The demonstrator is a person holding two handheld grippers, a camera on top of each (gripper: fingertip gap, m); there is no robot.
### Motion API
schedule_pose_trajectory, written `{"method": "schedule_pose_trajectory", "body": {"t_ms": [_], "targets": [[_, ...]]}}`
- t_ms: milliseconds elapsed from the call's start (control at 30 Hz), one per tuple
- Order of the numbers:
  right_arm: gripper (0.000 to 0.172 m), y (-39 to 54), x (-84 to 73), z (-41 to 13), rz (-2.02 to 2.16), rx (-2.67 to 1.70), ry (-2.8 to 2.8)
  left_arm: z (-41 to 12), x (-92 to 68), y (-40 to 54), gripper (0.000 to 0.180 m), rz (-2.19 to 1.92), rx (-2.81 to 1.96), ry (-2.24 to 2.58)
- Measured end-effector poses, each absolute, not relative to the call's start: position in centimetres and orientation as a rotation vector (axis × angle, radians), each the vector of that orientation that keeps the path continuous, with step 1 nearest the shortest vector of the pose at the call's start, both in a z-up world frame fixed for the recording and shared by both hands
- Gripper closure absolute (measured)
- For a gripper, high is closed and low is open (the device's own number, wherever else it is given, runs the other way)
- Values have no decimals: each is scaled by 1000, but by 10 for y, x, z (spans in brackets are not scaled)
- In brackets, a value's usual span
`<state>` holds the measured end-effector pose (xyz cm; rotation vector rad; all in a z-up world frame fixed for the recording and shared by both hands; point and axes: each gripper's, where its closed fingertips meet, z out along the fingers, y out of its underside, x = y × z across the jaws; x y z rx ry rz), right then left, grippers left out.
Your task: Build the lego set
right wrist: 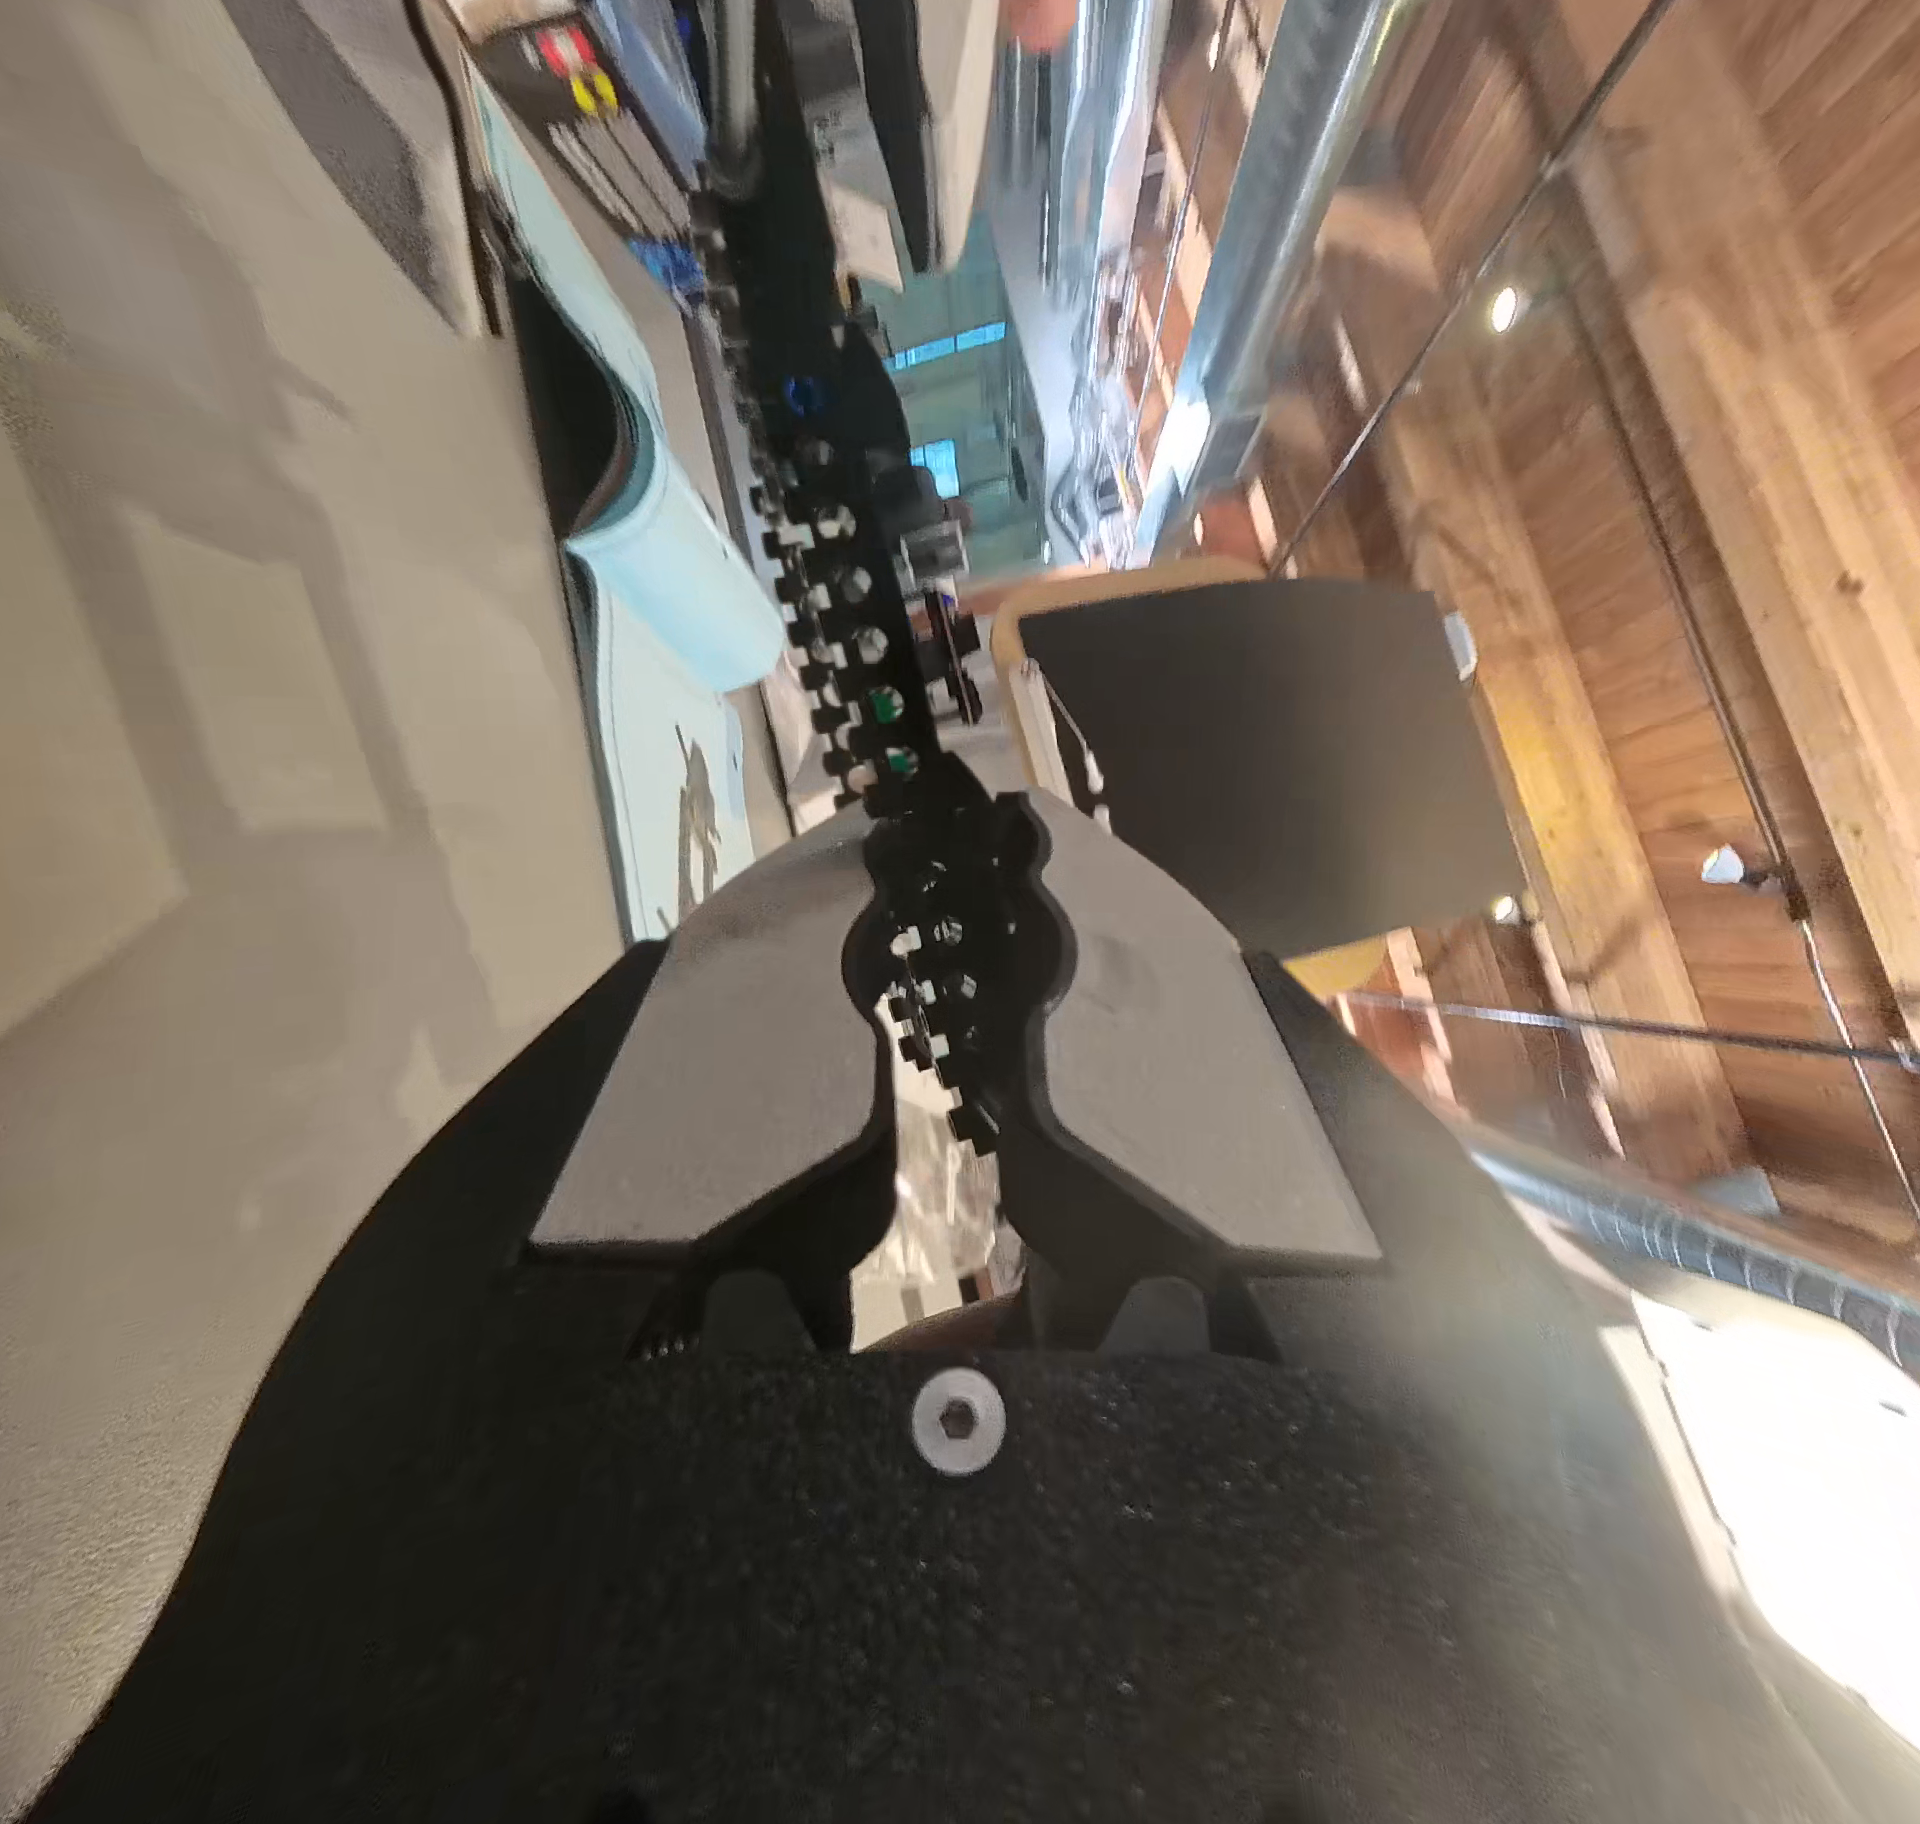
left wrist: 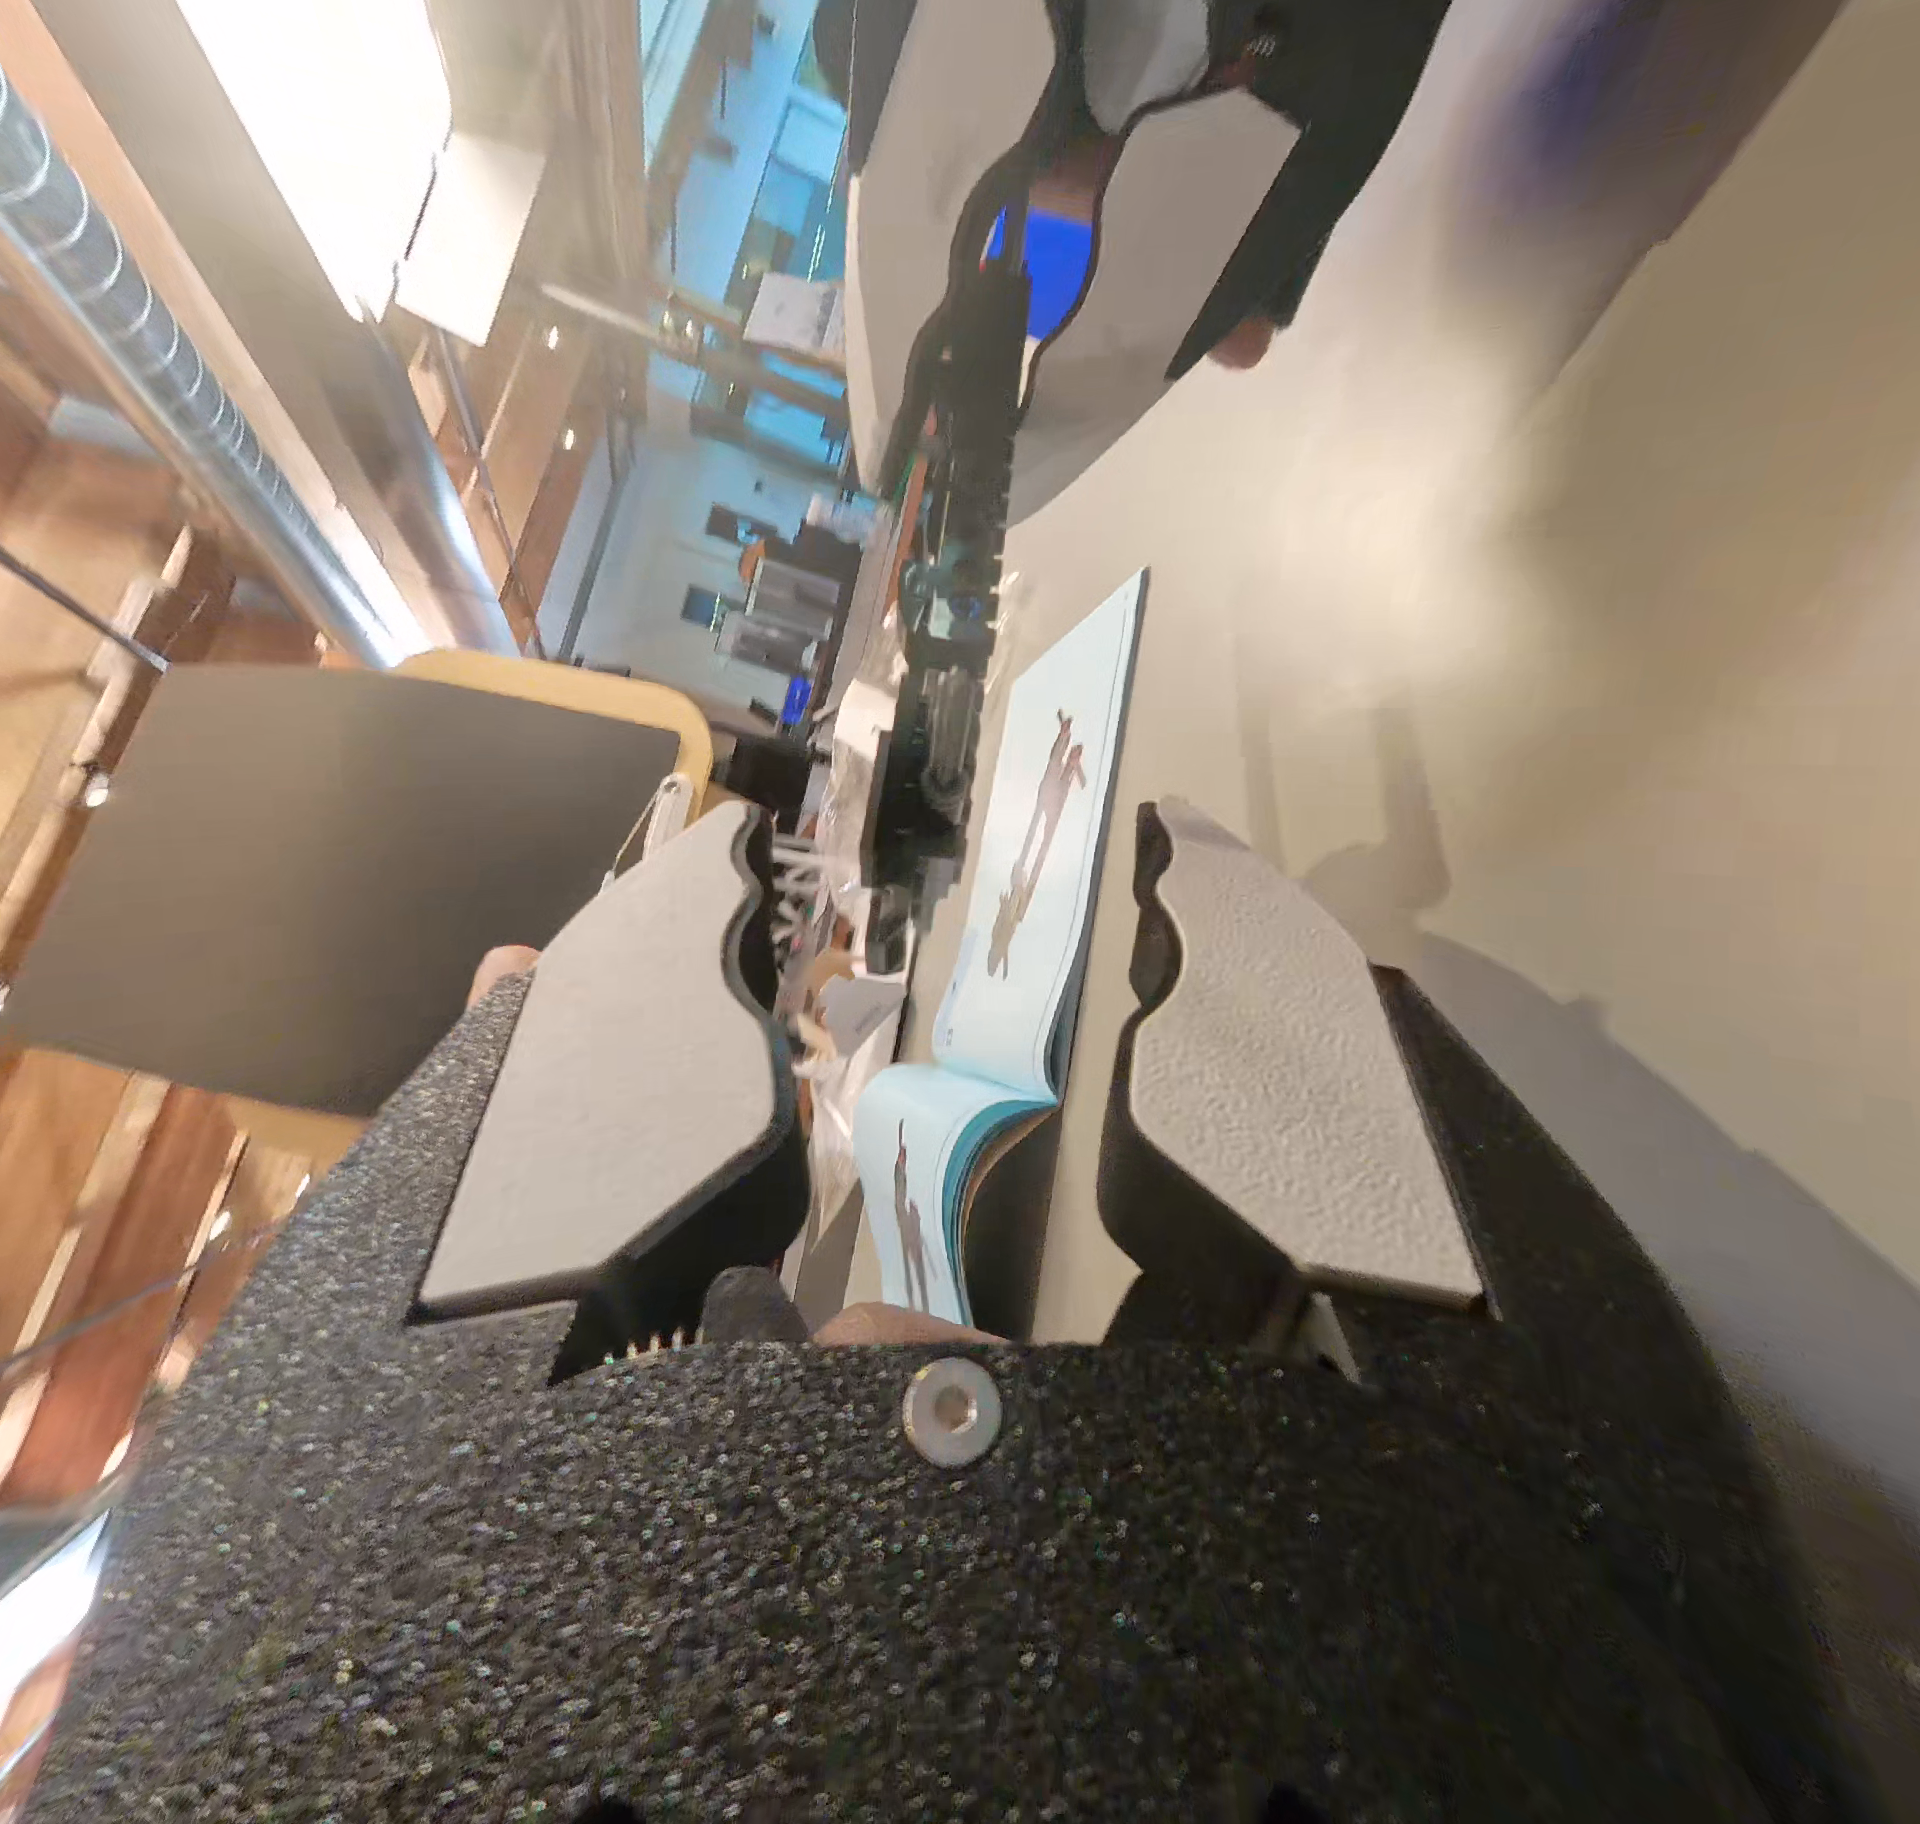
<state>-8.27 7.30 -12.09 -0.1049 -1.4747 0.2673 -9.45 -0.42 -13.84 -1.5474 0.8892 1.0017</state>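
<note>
One pale table fills the right side of your left wrist view. The whole scene is rolled on its side.

- Chair: black back with a wooden rim, beyond the table edge. It's well apart from both tools.
- Booklet: pale blue and lying open on the table, with one leaf curled up near your left tool. It sits just beside the bar, on the table side.
- Black toothed bar: long and thin, notched along one edge, with a row of holes along its length. Its long axis runs straight from one of your tools to the other, almost in line with both pairs of fingers.
- Right gripper: closed down on one end of the bar, with a pad on each side of it. The rest of the bar leads away from you toward the other tool.
- Left gripper: spread wide and gripping nothing. The bar's free end shows in the gap between its tips, nearer the chair-side finger, with daylight on both sides. You can't tell from here whether that end is inside the tips or just ahead of them.

The right gripper alone carries the bar. The left faces it end-on.
</note>
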Motion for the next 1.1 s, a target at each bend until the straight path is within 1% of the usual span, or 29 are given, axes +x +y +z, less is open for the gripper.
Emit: {"method": "schedule_pose_trajectory", "body": {"t_ms": [100,233,633,700,733,767,833,967,1033,1100], "targets": [[154,62,-77,-121,342,-21,-1465,-136,-86,-4,114,935,-1478,937],[154,52,-70,-120,436,28,-1456,-137,-74,-6,121,861,-1415,1014],[154,38,-68,-121,556,88,-1464,-144,-57,0,132,867,-1384,1101],[154,34,-66,-122,573,109,-1462,-144,-54,1,138,863,-1369,1111],[154,33,-67,-123,569,116,-1468,-143,-51,1,145,862,-1354,1113],[154,33,-68,-126,561,122,-1479,-142,-49,0,157,857,-1339,1112],[154,33,-70,-130,546,119,-1492,-142,-47,1,160,859,-1331,1108],[144,41,-75,-134,480,93,-1523,-150,-59,5,160,880,-1404,1056],[134,45,-74,-137,421,99,-1549,-153,-69,6,160,901,-1443,1024],[131,48,-70,-138,361,115,-1562,-153,-79,7,160,931,-1482,989]]}}
